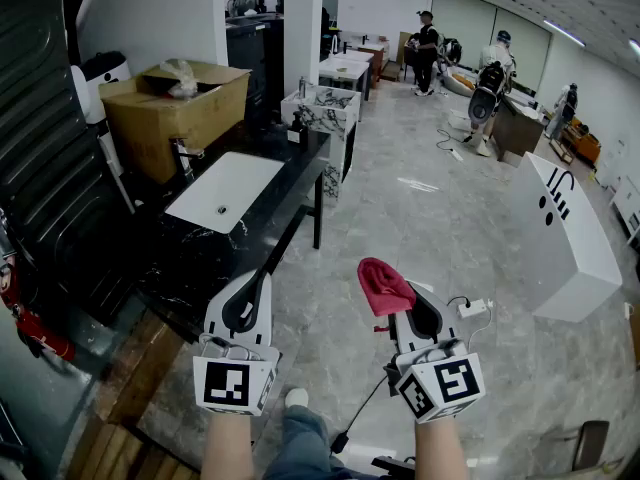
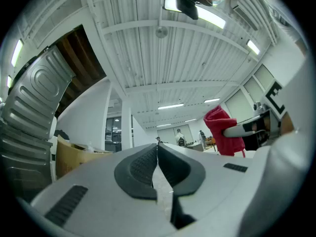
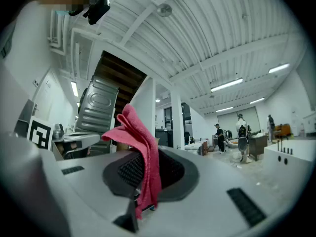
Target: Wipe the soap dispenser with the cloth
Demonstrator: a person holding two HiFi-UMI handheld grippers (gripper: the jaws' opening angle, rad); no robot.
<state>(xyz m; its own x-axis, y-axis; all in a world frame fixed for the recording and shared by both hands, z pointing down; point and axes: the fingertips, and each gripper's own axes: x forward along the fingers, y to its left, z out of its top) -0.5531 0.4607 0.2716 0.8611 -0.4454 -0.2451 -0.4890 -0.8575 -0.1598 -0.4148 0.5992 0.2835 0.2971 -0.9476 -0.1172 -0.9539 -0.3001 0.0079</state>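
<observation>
My right gripper [image 1: 392, 303] is shut on a red cloth [image 1: 383, 285], which bunches up over the jaw tips. In the right gripper view the cloth [image 3: 142, 139] hangs pinched between the dark pads. My left gripper [image 1: 254, 280] is shut with nothing between its jaws, and in its own view the left gripper [image 2: 157, 151] has its pads meeting. Both are held in the air over the floor, in front of a black counter [image 1: 262, 230]. A small dark bottle [image 1: 296, 129], probably the soap dispenser, stands at the counter's far end, well away from both grippers.
A white sink basin [image 1: 225, 190] with a tap [image 1: 183, 156] is set in the counter. An open cardboard box [image 1: 172, 108] stands behind it. A white cabinet [image 1: 563, 230] is at the right. A power strip and cable [image 1: 470, 308] lie on the floor. Several people stand far back.
</observation>
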